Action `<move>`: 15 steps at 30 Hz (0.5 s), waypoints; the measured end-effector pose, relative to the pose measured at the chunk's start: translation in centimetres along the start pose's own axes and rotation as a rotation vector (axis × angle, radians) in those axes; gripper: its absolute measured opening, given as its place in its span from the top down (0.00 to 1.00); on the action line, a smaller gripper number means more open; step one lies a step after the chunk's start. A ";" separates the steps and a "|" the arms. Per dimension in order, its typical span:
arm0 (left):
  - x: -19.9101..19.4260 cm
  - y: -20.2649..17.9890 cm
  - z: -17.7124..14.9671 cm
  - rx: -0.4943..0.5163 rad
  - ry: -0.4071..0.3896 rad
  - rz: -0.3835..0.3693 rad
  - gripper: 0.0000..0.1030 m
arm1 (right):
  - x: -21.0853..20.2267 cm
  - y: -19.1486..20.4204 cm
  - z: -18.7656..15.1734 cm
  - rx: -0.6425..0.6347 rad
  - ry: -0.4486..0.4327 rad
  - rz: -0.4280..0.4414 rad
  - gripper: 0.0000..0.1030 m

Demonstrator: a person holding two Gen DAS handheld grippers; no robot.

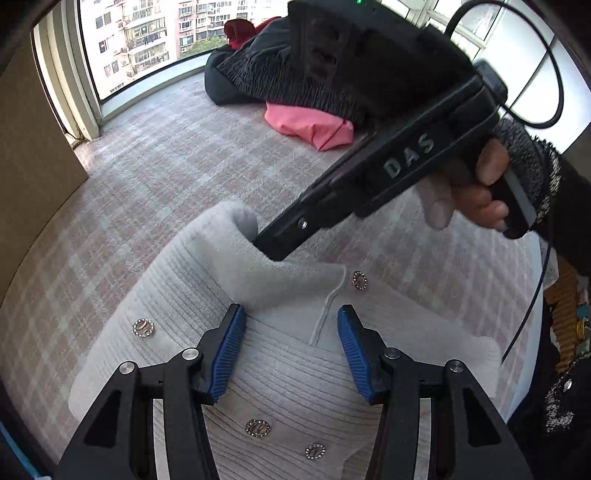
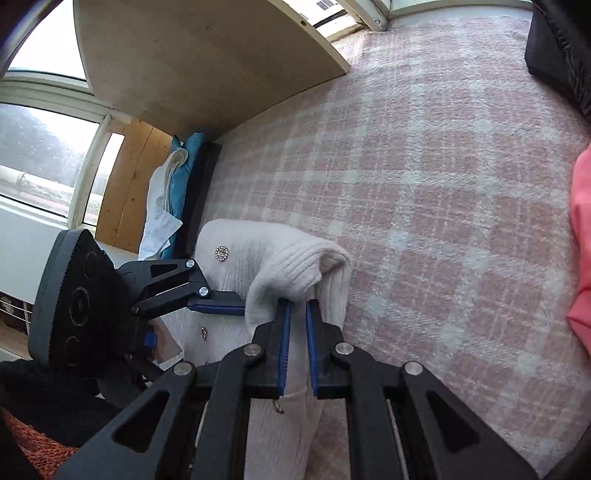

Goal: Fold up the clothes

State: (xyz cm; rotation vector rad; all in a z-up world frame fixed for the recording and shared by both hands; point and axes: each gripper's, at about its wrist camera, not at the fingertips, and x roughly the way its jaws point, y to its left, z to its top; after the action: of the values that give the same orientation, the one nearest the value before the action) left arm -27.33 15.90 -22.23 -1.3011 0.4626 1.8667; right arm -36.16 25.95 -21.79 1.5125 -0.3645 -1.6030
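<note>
On the pink-and-white plaid blanket by the windows, the white ribbed knit cardigan runs 6-to-12 o'clock; the left gripper is spread, the right gripper pinches its raised fold.

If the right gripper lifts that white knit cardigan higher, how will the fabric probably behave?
Probably floppy: the white knit cardigan already drapes in a soft fold over the right gripper. The ribbed knit looks grippy, so slipping seems unlikely. Its rhinestone buttons may add slight weight, and the rest would likely trail across the pink plaid blanket.
</note>
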 end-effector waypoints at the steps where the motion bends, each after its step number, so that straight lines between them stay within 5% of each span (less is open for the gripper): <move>1: -0.1 -0.1 -0.4 0.013 -0.009 0.002 0.53 | -0.3 -0.3 -0.1 0.000 -0.002 -0.016 0.90; 5: -0.6 0.3 -1.7 0.006 -0.033 -0.018 0.53 | 0.0 -1.4 -0.2 -0.003 0.024 -0.037 0.90; 9: -0.7 0.9 -2.1 -0.013 -0.062 -0.047 0.54 | 0.6 -1.0 0.4 -0.011 0.021 0.063 0.90; 13: -0.9 0.9 -2.4 -0.013 -0.076 -0.055 0.55 | 1.2 -1.0 1.3 -0.057 0.028 -0.075 0.93; 15: -0.9 0.9 -2.5 -0.010 -0.080 -0.058 0.55 | 0.6 -1.4 1.3 -0.029 0.015 -0.006 0.91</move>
State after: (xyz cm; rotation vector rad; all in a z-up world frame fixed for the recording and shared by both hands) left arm -26.34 13.29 -22.53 -1.2285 0.3704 1.8675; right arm -37.81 25.82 -22.91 1.5042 -0.3268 -1.5941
